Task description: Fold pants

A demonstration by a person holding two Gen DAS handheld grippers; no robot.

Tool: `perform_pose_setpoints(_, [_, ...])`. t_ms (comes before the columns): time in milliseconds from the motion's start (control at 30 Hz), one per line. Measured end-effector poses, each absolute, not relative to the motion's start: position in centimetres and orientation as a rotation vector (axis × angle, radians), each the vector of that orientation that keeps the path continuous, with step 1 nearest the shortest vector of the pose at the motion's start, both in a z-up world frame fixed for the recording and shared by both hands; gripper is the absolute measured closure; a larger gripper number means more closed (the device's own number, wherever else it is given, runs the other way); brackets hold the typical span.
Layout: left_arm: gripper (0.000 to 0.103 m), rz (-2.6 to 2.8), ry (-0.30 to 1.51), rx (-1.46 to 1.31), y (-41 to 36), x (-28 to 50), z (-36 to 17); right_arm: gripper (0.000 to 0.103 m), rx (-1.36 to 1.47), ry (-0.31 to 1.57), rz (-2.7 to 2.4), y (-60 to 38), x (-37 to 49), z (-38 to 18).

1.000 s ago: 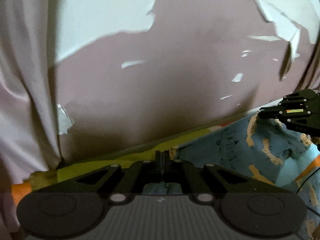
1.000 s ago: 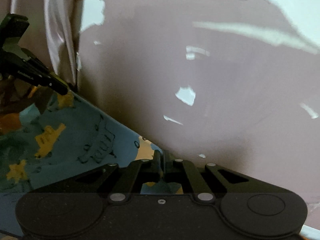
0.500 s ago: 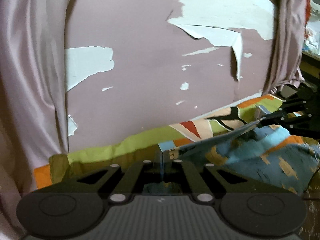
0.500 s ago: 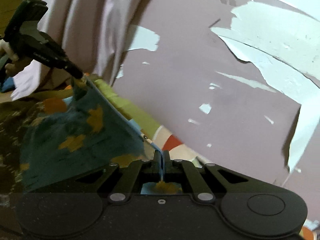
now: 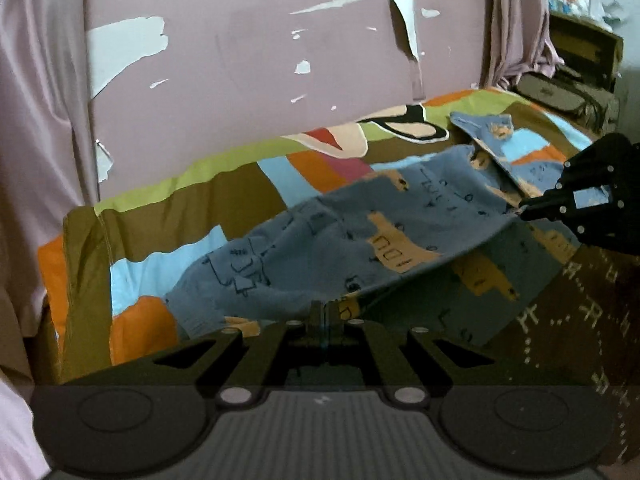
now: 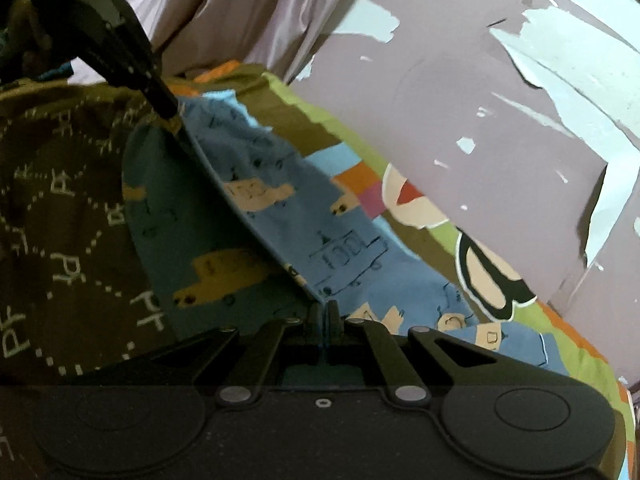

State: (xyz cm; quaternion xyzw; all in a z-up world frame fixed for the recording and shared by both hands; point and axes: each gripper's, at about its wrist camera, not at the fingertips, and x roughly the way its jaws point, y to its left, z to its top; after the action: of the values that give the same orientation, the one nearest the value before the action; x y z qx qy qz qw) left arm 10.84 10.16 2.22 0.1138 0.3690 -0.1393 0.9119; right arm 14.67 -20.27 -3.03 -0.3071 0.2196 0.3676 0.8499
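Blue pants [image 5: 352,236] with yellow vehicle prints lie across a colourful bedsheet. My left gripper [image 5: 325,312] is shut on the near edge of the pants and holds it just above the bed. My right gripper [image 6: 325,312] is shut on the same edge further along; it shows at the right of the left wrist view [image 5: 528,210]. The pants [image 6: 304,216] stretch taut between the two grippers, with the far part lying on the bed. The left gripper appears at the upper left of the right wrist view [image 6: 170,114].
The patchwork bedsheet [image 5: 192,196] covers the bed. A brown blanket [image 6: 60,200] with white lettering lies on the near side. A peeling mauve wall [image 5: 248,64] stands behind the bed, a pale curtain [image 5: 36,120] hangs at left, and boxes [image 5: 576,64] sit at far right.
Both grippers have dropped from high up near the wall down toward the bed, with the pants edge still held. The pants now drape over the bedsheet instead of hanging.
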Motion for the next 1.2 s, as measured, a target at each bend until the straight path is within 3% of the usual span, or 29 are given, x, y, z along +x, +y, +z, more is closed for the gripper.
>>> perform_pose_setpoints(300, [0.103, -0.336, 0.740, 0.269, 10.6, 8.5, 3.4, 0.103, -0.687, 0.403, 0.801, -20.8, 12.3, -1.5])
perform_pose_setpoints(867, [0.103, -0.371, 0.861, 0.335, 10.0, 8.3, -0.2, 0.100, -0.729, 0.529, 0.810, -20.3, 9.9, -4.9])
perform_pose_setpoints(900, [0.102, -0.373, 0.871, 0.333, 10.0, 8.4, -0.3, 0.090, -0.739, 0.533, 0.804, -20.3, 9.8, -5.2])
perform_pose_setpoints(967, [0.098, -0.383, 0.894, 0.300, 10.2, 8.5, -0.1, 0.082, -0.734, 0.527, 0.790, -20.8, 9.9, -5.0])
perform_pose_setpoints(1067, [0.083, -0.401, 0.900, 0.209, 10.2, 8.6, 1.0, 0.049, -0.652, 0.514, 0.748, -22.5, 10.5, -3.2])
perform_pose_setpoints(1133, [0.054, -0.416, 0.874, 0.162, 9.3, 8.8, 1.8, 0.022, -0.577, 0.503, 0.680, -24.1, 11.2, -1.8])
perform_pose_setpoints(1167, [0.035, -0.427, 0.849, 0.140, 8.7, 9.0, 2.2, 0.018, -0.537, 0.503, 0.633, -25.0, 11.8, -1.3])
perform_pose_setpoints(1200, [0.029, -0.442, 0.828, 0.121, 8.0, 9.2, 2.4, 0.011, -0.498, 0.509, 0.579, -26.0, 12.3, -0.8])
